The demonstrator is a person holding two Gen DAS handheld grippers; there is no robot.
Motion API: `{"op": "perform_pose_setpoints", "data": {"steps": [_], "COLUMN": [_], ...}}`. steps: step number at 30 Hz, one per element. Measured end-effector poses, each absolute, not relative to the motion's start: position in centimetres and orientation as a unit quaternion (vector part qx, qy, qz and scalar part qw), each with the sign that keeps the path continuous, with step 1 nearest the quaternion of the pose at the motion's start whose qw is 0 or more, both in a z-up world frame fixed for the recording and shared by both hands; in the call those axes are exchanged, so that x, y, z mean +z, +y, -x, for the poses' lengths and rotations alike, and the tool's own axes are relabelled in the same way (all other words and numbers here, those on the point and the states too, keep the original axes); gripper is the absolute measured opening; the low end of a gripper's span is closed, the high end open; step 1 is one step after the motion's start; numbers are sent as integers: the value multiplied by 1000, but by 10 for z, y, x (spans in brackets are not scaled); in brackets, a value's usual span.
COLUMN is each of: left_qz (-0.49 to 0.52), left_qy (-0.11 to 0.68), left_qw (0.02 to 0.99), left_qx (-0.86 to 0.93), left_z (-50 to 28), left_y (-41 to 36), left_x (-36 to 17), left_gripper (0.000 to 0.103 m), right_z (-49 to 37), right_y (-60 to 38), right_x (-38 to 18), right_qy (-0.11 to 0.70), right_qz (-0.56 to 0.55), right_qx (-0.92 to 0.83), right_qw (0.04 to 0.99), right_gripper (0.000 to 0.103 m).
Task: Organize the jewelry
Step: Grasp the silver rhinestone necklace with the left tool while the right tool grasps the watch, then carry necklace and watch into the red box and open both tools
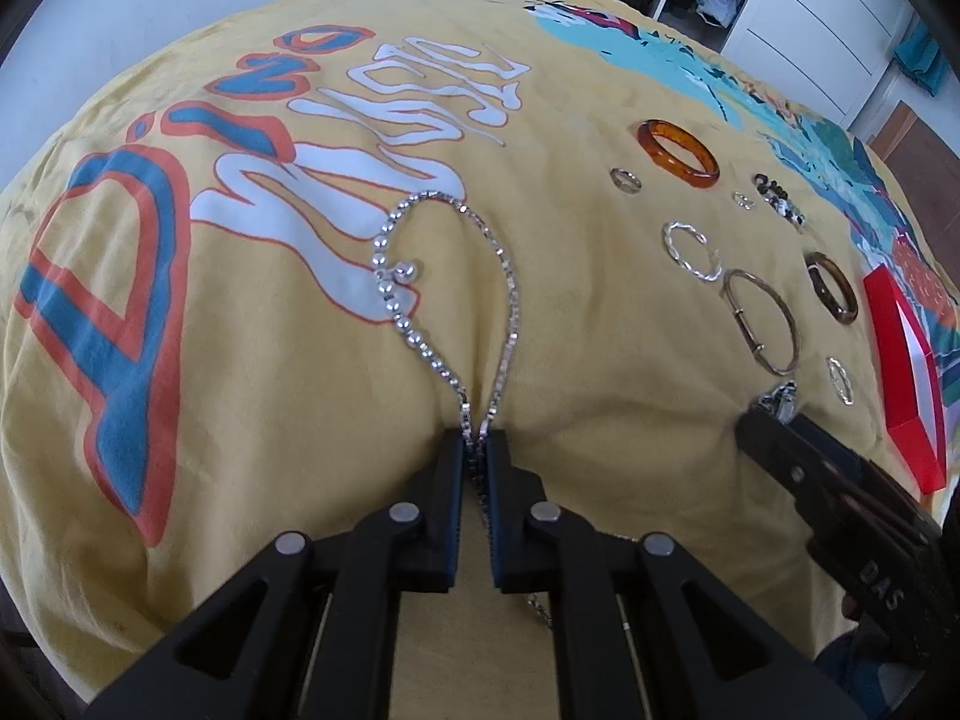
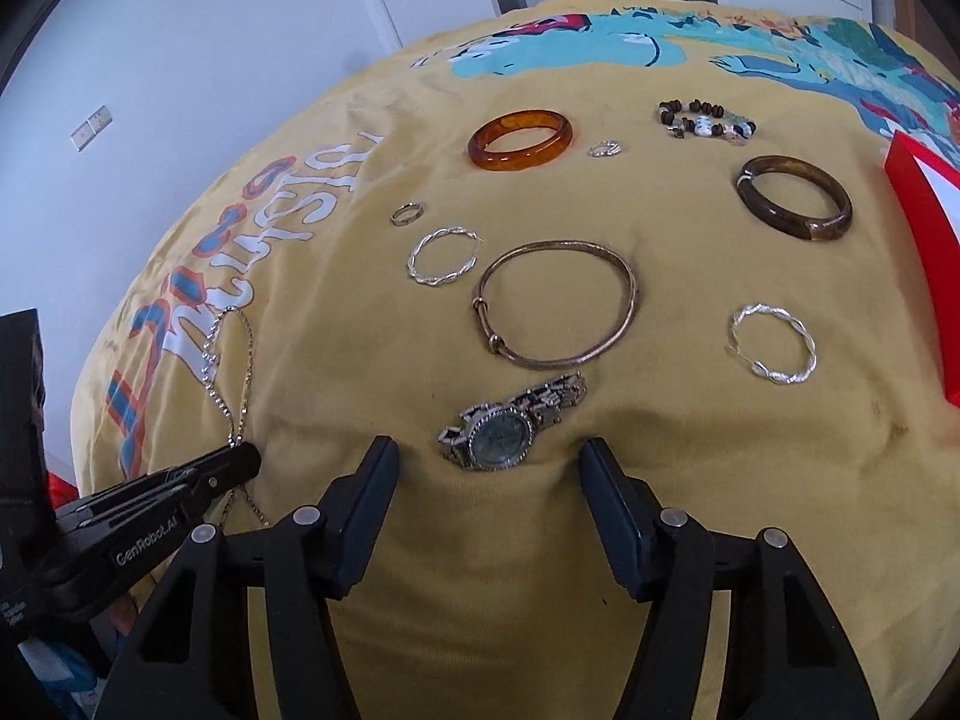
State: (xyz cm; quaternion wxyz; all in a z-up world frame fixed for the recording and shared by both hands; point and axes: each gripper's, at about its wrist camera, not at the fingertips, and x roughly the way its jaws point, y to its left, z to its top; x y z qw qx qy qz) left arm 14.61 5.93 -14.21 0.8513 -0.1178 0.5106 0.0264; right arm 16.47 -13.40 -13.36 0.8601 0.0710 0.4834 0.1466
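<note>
left gripper (image 1: 477, 441) clamping necklace (image 1: 447, 276); red box (image 2: 927, 228) cut off, contents unseen

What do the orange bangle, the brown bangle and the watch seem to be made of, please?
The orange bangle looks like translucent amber-like resin or glass: glossy, and light shows through. The brown bangle appears opaque and polished, perhaps stone or horn, with streaks. The watch seems shiny silver-toned metal, with linked strap and a studded rim.

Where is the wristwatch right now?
In the right wrist view, the wristwatch lies on the yellow cloth between the open right tool's fingertips, just below the thin metal bangle.
</note>
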Motion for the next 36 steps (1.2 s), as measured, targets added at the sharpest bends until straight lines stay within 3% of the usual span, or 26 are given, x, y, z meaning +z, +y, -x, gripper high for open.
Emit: {"op": "perform_pose_setpoints", "data": {"steps": [3,8,13,36], "left_qz": [120,119,121,129], "left_qy": [510,509,500,432], "left_qw": [851,852,857,891], "left_qx": [24,21,11,-52], "left_z": [-146,-145,-138,-82], "left_y": [60,59,56,24], "left_x": [-142,-140,-131,-36], "left_gripper": [6,6,5,4], "right_z": [-173,-173,-169,-79], "right_y": [-124,-128,-144,-190], "right_x": [-136,-137,-132,-50], "right_qy": [483,483,483,413], "right_qz": [-53,-35,-56,-99], "right_qx": [137,123,135,170], "right_qw": [863,866,863,889], "right_gripper": [53,26,17,10]}}
